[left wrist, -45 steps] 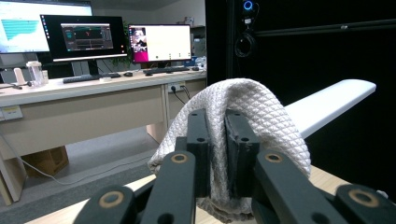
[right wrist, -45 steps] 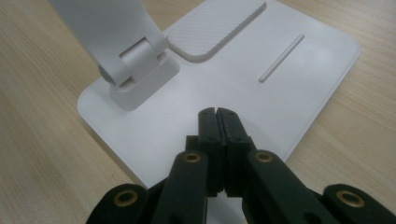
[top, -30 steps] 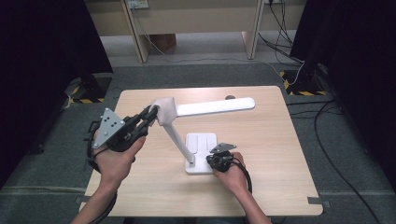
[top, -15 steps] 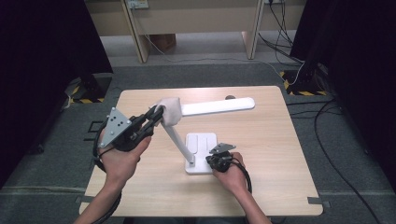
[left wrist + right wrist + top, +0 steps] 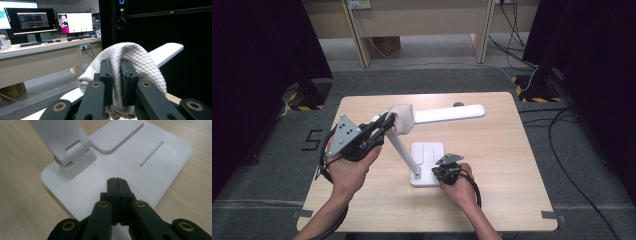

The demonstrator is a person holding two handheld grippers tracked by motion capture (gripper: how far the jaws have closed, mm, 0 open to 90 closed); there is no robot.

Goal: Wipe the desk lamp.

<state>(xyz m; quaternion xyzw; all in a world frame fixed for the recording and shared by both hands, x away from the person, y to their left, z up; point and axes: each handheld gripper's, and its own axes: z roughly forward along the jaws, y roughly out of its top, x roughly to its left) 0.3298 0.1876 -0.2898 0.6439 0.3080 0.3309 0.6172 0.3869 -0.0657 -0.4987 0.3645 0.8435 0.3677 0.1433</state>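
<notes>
A white desk lamp stands on the table, its flat base (image 5: 428, 162) near the middle and its long head (image 5: 449, 114) reaching to the right. A pale quilted cloth (image 5: 400, 118) lies over the lamp's upper joint. My left gripper (image 5: 384, 121) is shut on that cloth (image 5: 130, 57), with the fabric pinched between the jaws and draped over the lamp head (image 5: 163, 51). My right gripper (image 5: 443, 171) is shut with nothing between its jaws, its tips (image 5: 117, 180) resting on the lamp base (image 5: 155, 170) beside the arm's hinge (image 5: 72, 157).
The wooden table (image 5: 507, 165) has bare room right of the lamp and along its front edge. Cables (image 5: 562, 165) lie on the grey floor to the right. A desk with monitors (image 5: 50, 22) stands beyond the table.
My left gripper has shifted slightly right and towards the lamp joint with the cloth. The right gripper has stayed on the base.
</notes>
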